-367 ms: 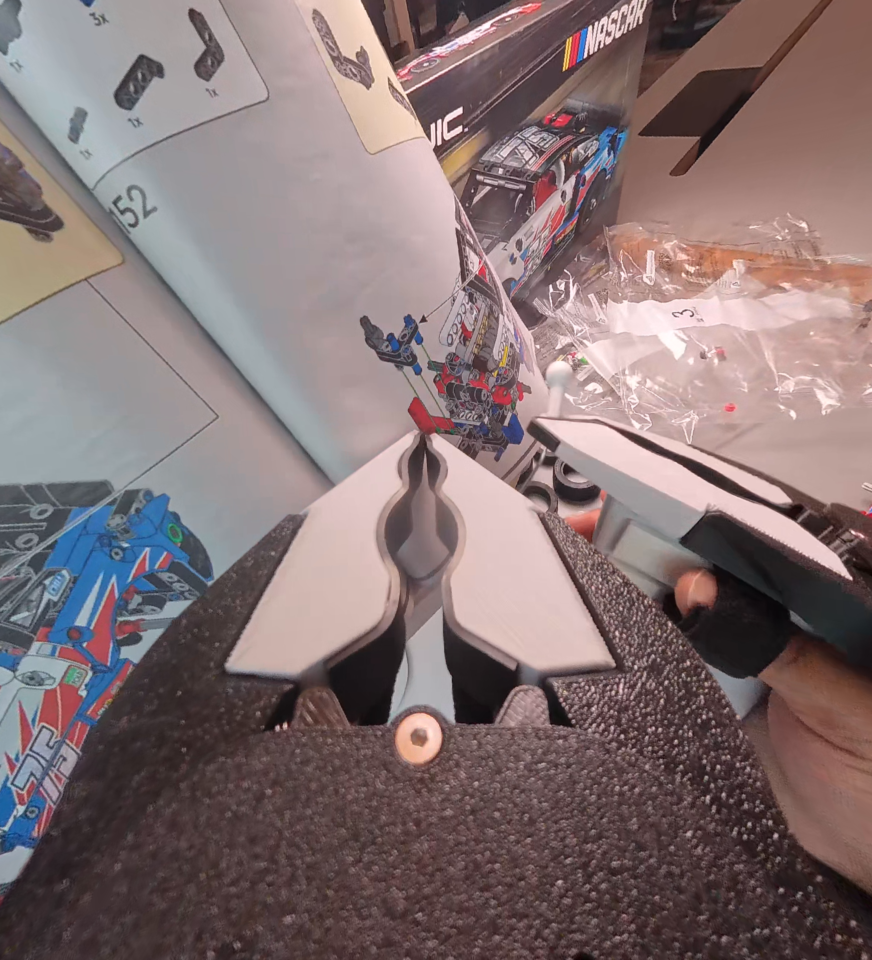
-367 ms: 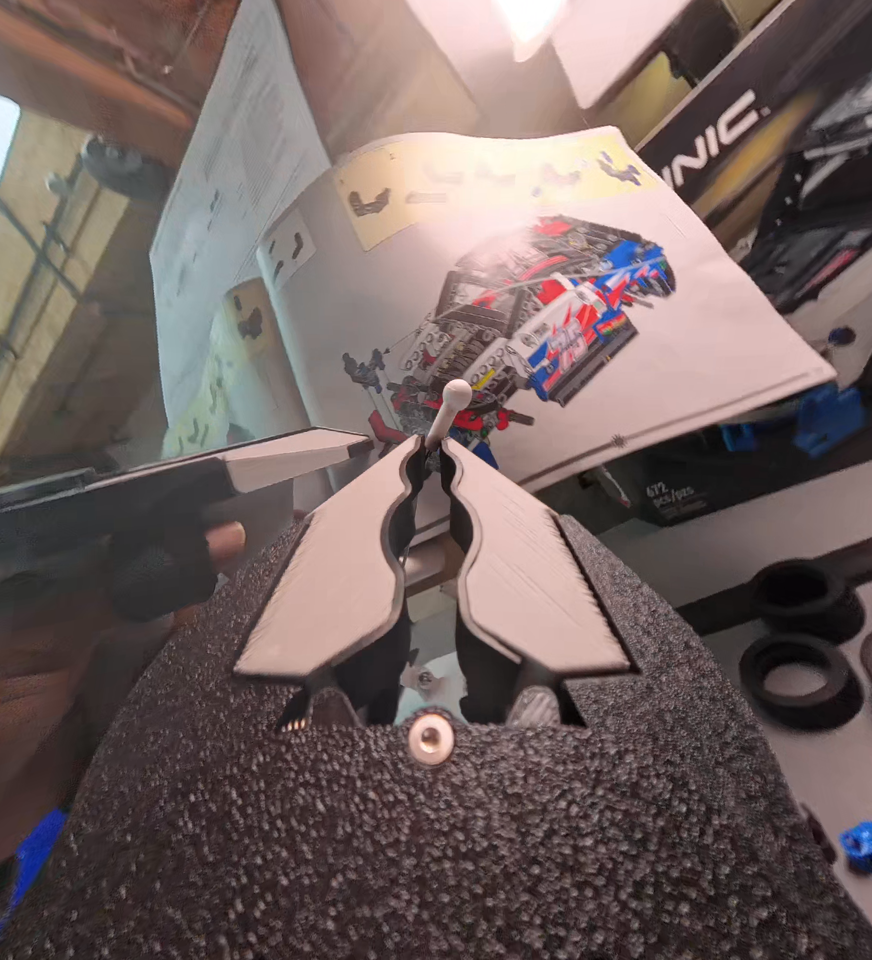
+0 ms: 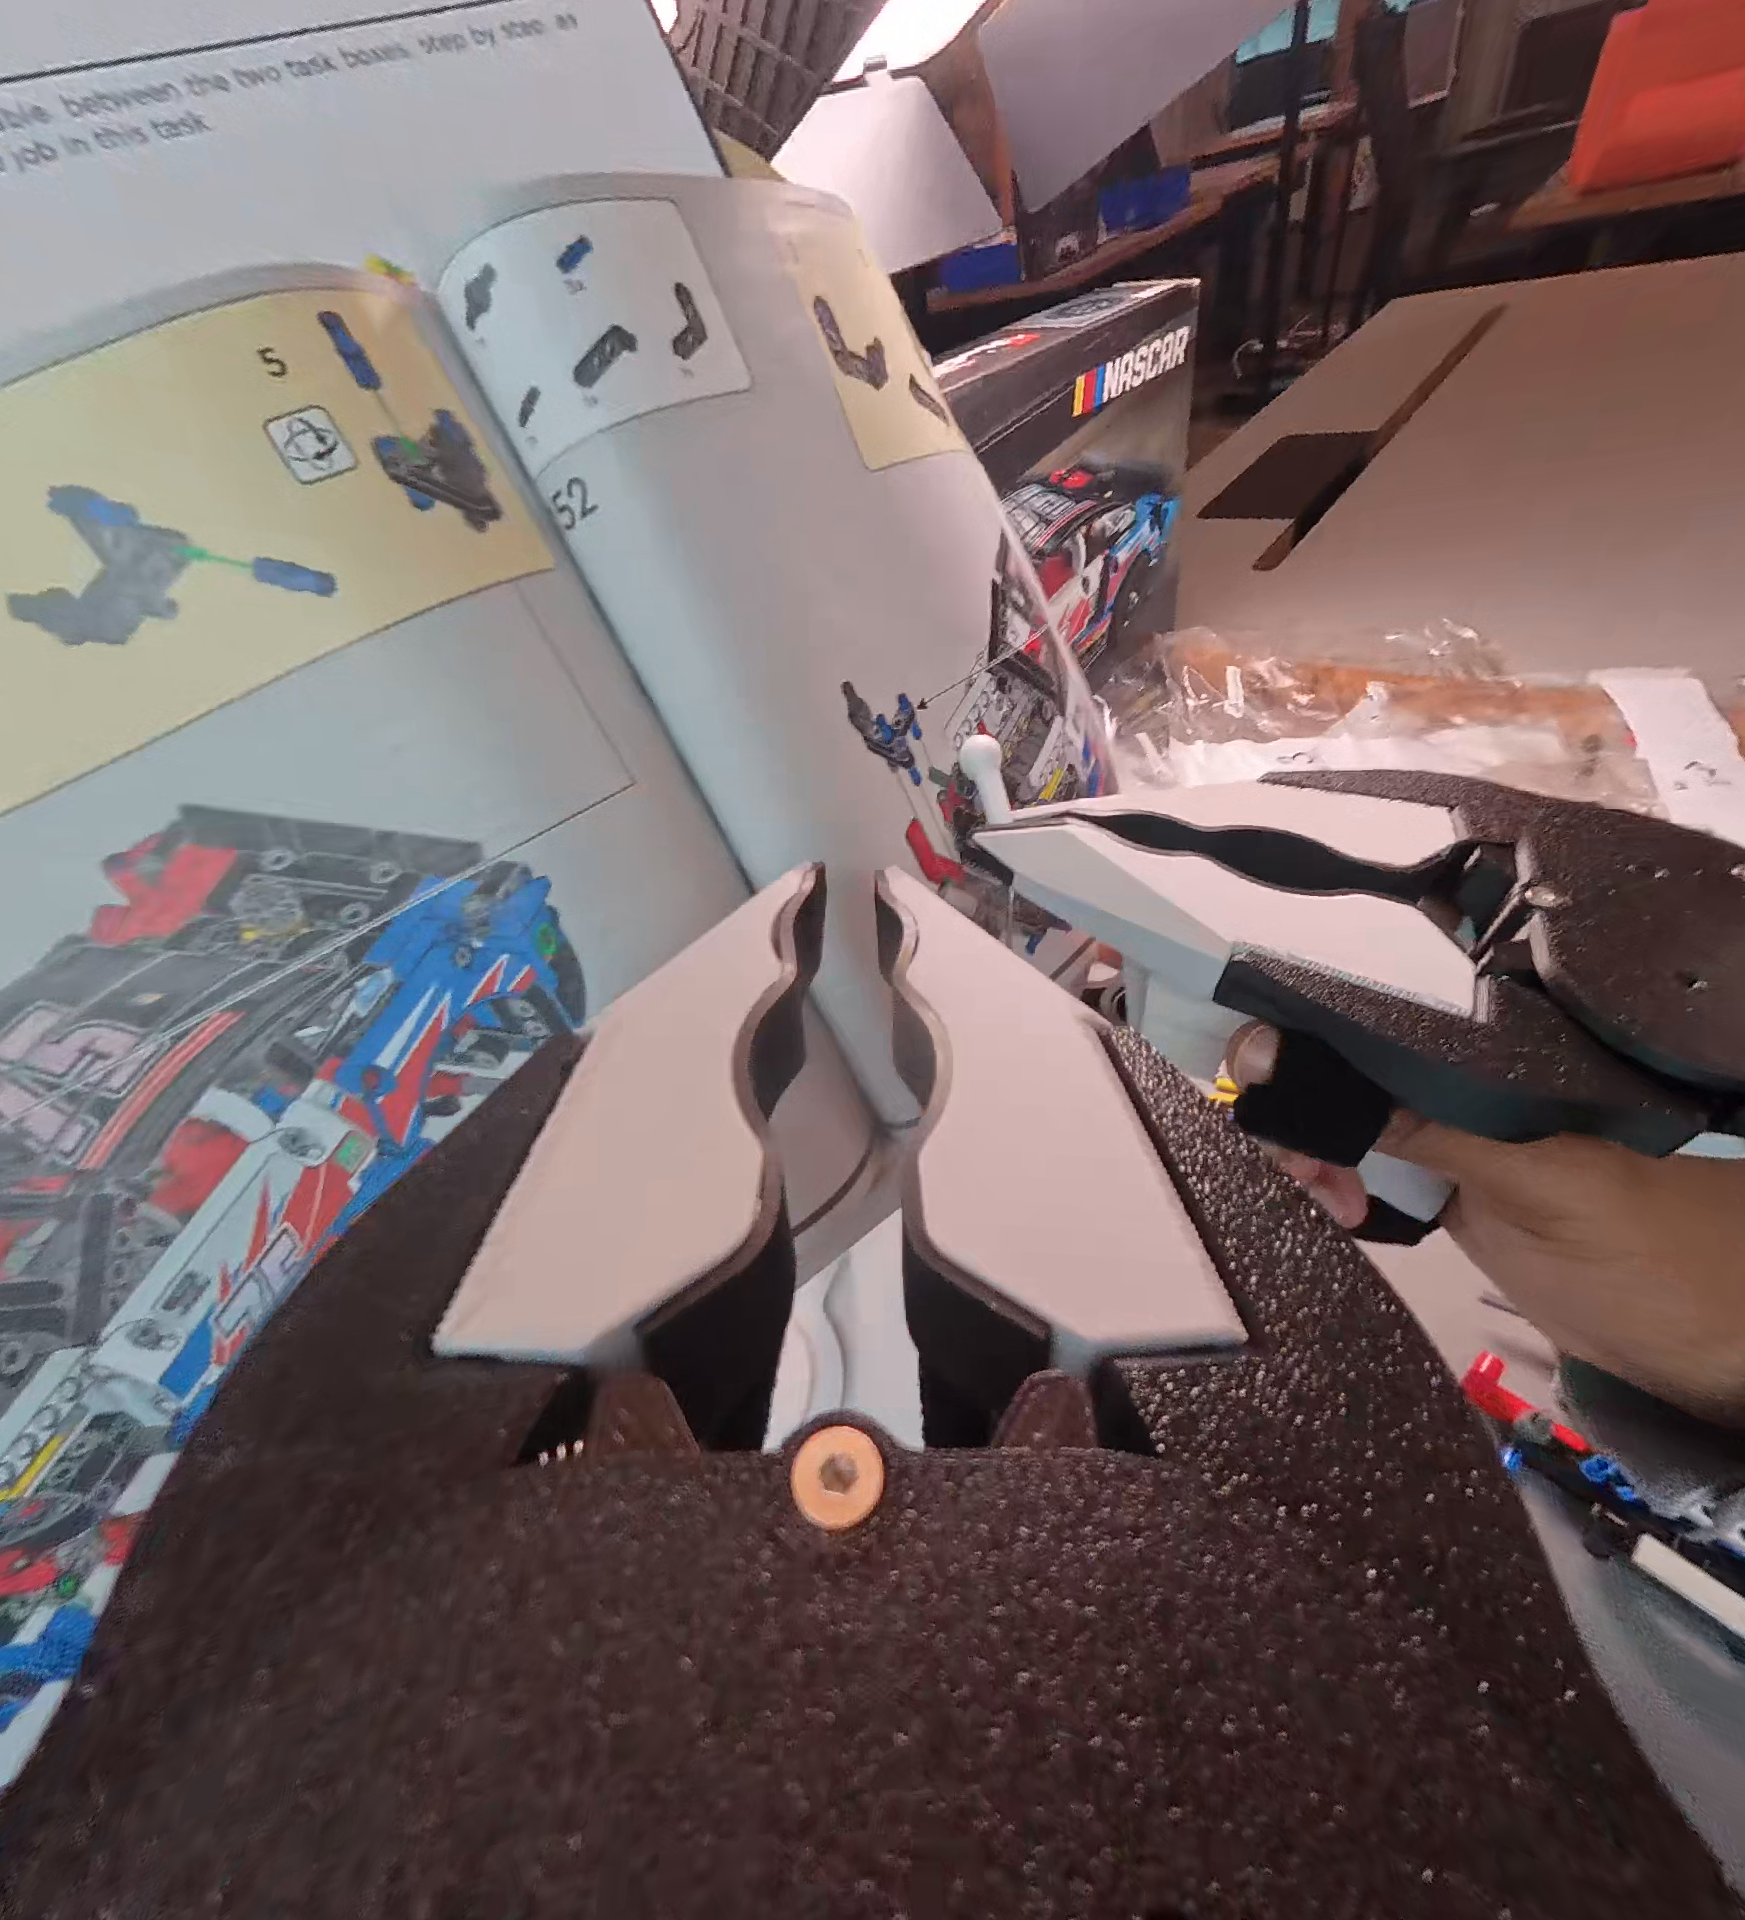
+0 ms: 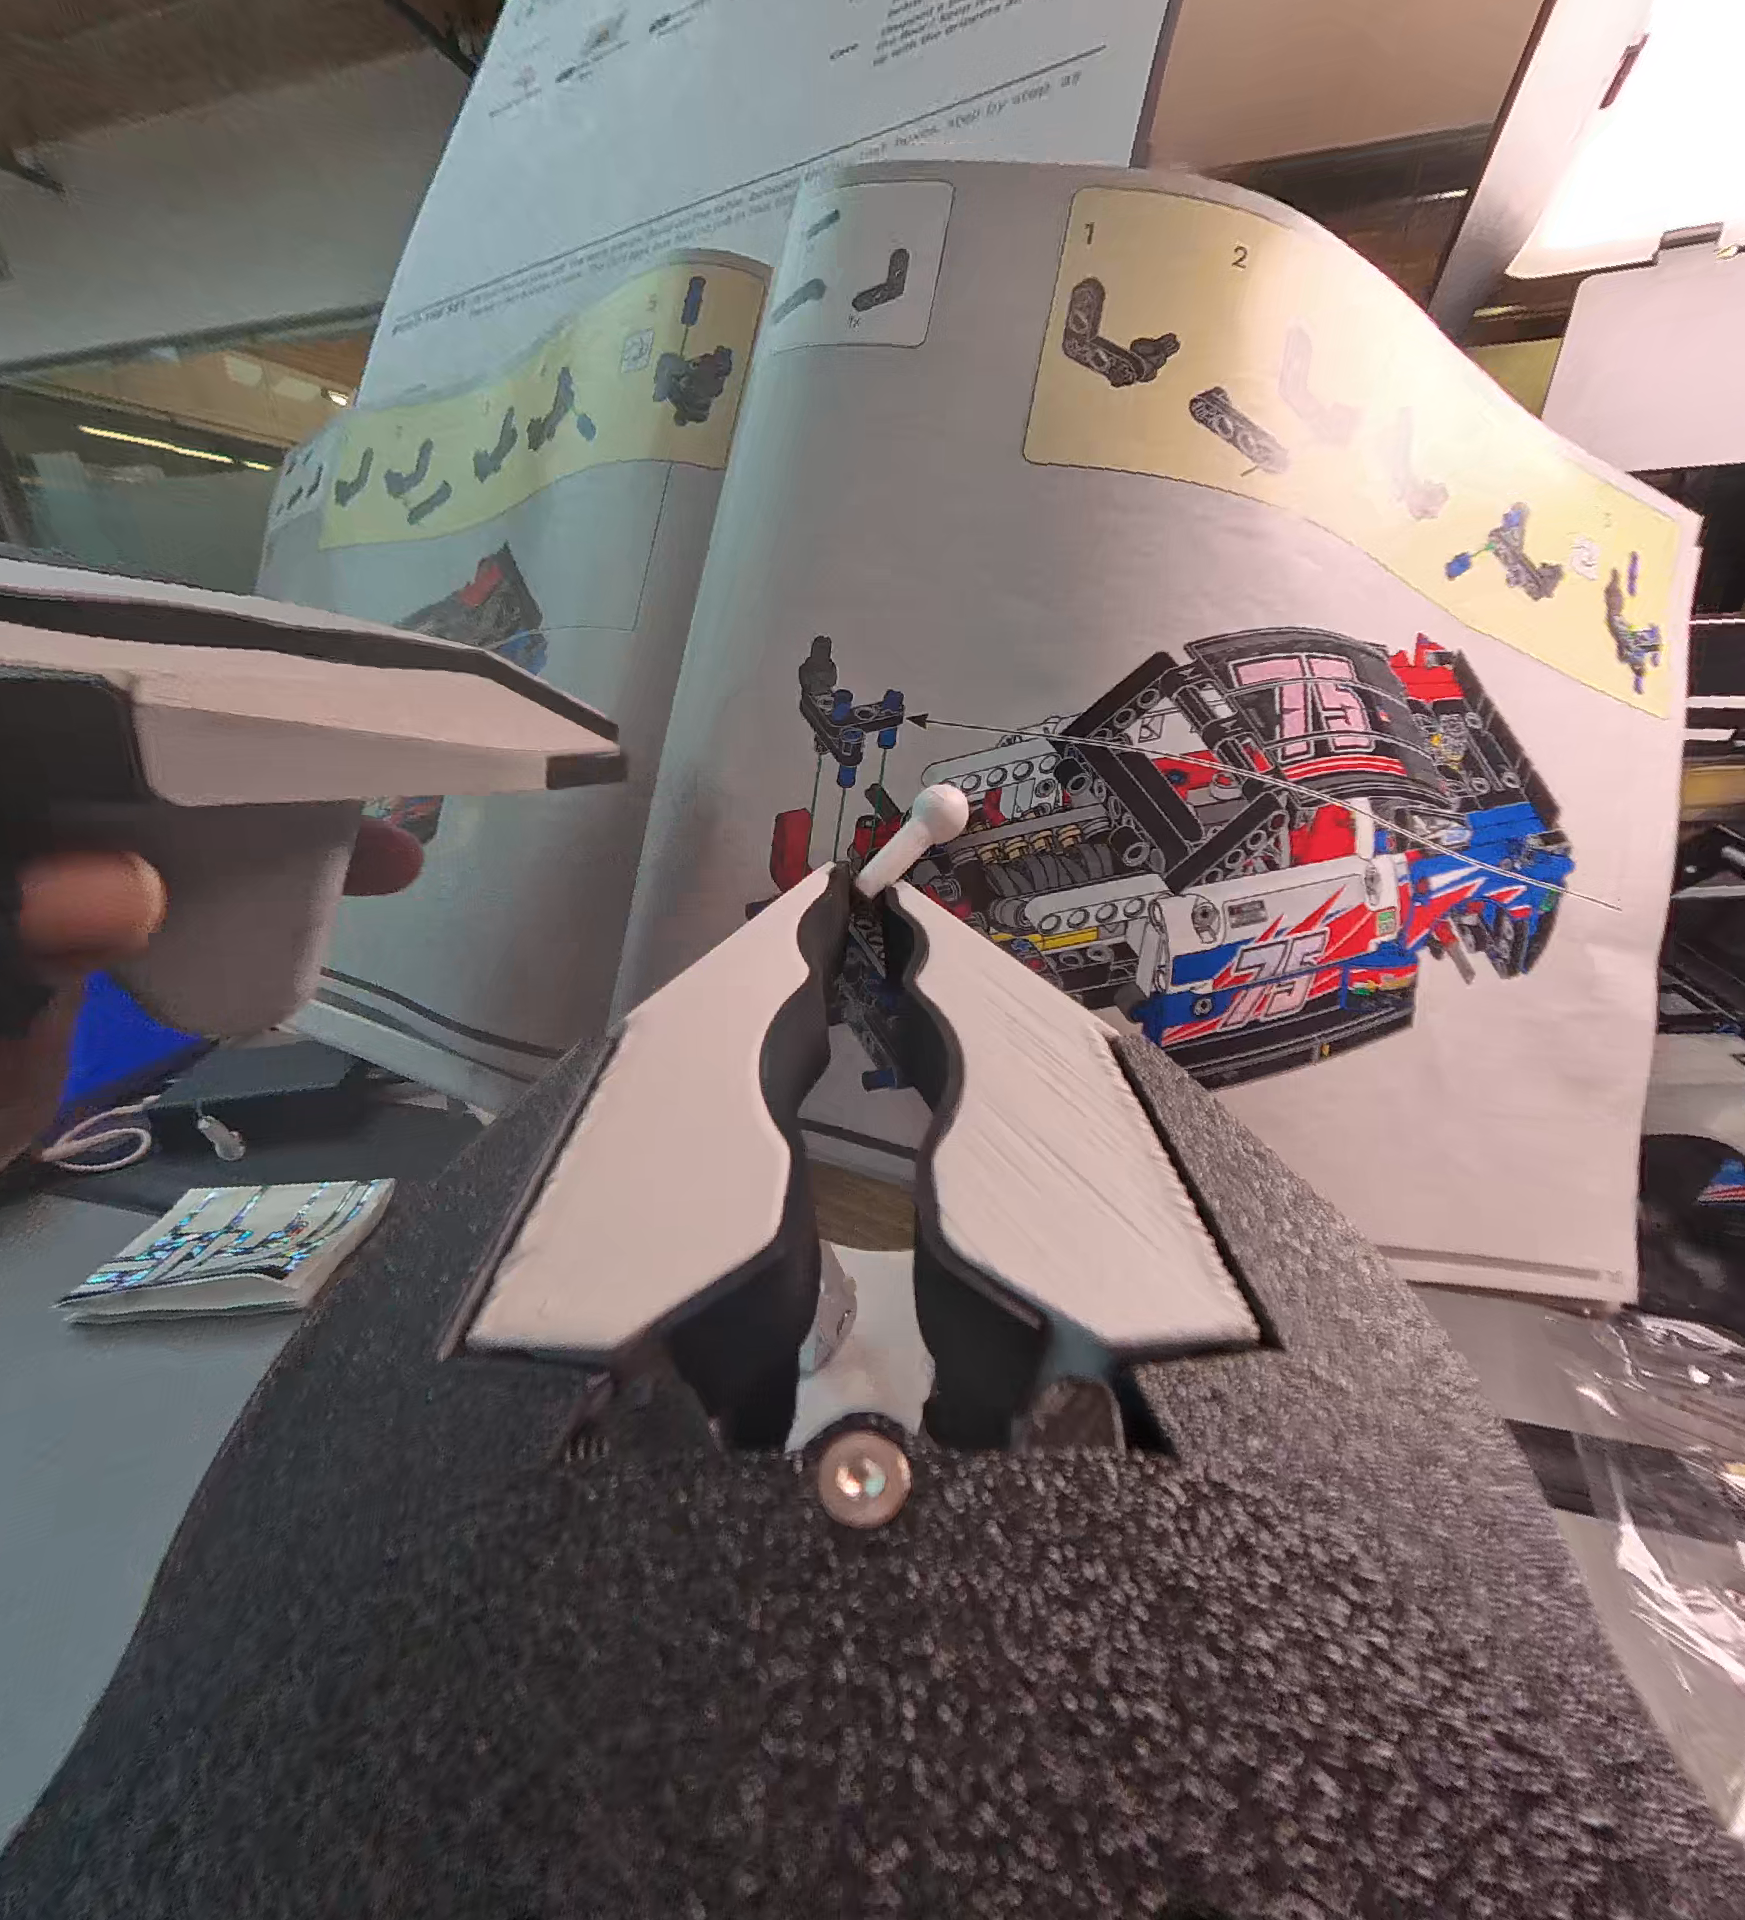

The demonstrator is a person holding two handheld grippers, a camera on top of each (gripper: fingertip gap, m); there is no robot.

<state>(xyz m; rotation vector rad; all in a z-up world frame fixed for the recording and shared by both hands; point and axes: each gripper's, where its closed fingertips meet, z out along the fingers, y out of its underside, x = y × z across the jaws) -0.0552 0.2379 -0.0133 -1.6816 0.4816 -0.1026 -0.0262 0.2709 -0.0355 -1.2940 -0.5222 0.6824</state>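
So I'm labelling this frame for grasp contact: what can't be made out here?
- Left wrist view: whether the left hand-held gripper pinches the open paper instruction booklet; its fingers hide the page edge.
- Right wrist view: the small white ball-ended pin's lower end, hidden between the right hand-held gripper's fingertips.

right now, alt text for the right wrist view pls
The right gripper is shut on a small white pin, held up before an open instruction booklet showing a race car. The left gripper reaches in from the left, and a folded sticker sheet lies on the table.
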